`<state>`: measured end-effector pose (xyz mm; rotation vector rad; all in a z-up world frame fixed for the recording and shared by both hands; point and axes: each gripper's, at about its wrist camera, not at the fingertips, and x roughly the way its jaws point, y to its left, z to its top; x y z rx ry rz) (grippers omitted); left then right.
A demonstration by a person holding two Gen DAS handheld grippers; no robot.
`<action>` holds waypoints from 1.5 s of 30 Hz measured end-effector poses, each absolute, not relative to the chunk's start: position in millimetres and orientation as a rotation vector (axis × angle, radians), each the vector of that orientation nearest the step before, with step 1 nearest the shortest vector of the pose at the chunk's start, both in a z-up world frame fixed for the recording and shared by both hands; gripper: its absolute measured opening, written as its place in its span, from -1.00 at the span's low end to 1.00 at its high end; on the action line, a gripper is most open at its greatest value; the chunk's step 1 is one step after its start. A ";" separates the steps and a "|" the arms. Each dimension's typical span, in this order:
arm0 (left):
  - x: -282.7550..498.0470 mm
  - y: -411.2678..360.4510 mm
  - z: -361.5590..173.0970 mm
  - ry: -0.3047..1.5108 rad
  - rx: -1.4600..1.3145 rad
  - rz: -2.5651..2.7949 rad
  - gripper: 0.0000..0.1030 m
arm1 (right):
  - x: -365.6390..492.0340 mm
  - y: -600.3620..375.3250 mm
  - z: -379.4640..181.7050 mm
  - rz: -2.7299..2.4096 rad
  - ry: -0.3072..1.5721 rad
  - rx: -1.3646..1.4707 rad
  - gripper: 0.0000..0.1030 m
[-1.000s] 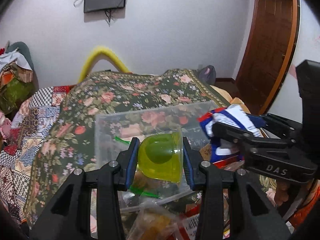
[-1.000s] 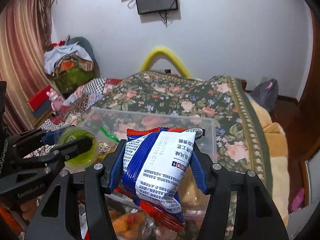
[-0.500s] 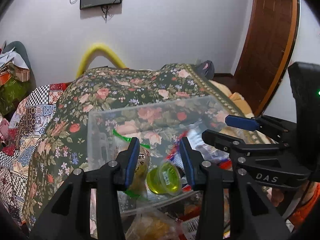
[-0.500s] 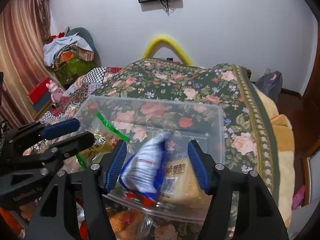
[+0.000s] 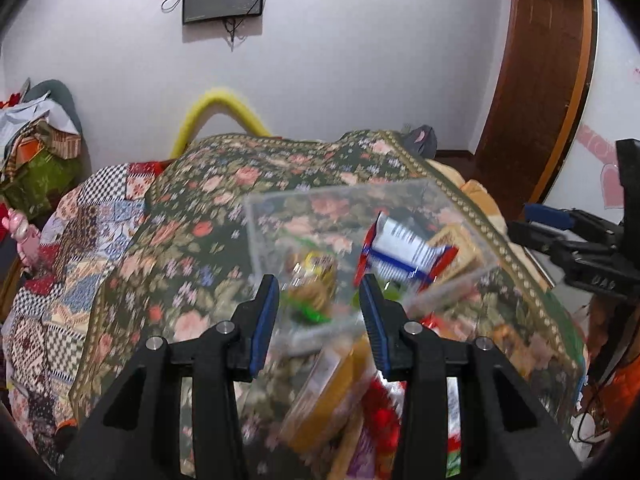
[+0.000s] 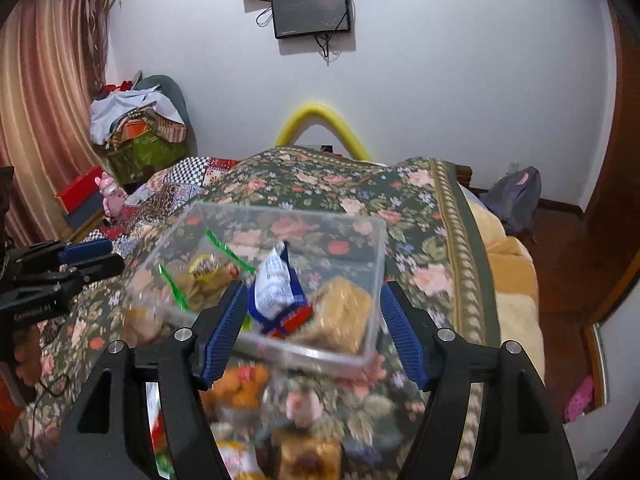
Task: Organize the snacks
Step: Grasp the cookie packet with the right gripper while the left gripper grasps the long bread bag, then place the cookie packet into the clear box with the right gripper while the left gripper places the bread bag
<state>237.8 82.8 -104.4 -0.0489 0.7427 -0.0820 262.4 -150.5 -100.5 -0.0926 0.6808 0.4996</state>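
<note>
A clear plastic bin (image 5: 440,200) (image 6: 288,216) rests on the floral bed cover. Inside it lie a blue, white and red snack packet (image 5: 404,248) (image 6: 276,284), a zip bag with a green seal (image 5: 316,280) (image 6: 200,276) and a brown biscuit pack (image 6: 340,308). My left gripper (image 5: 318,284) (image 6: 110,256) stands open before the bin's near wall, with nothing between its fingers. My right gripper (image 6: 314,296) (image 5: 528,226) is opening, its jaws wide and holding nothing, in front of the bin's near edge. The green jelly cup is mostly hidden.
Loose snack packs (image 5: 332,384) (image 6: 240,388) lie on the cover between me and the bin. A yellow foam tube (image 6: 320,116) arches at the bed's far end. Clothes are piled at the left (image 6: 136,120). A backpack (image 6: 516,196) and a wooden door (image 5: 532,80) are on the right.
The left gripper let the green jelly cup fall into the bin and the right gripper let go of the blue packet there. Both grippers then drew back from the bin.
</note>
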 end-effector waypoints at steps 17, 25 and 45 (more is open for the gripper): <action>187.2 83.4 -179.5 0.911 -0.046 -0.066 0.15 | 225.9 -168.3 -185.8 0.498 0.916 -0.182 0.38; 211.8 79.9 -200.9 0.947 -0.080 -0.053 0.15 | 224.2 -158.4 -206.4 0.518 0.964 -0.169 0.38; 203.9 78.5 -190.0 0.844 -0.053 -0.009 -0.34 | 199.7 -175.7 -196.5 0.482 0.874 -0.098 -0.19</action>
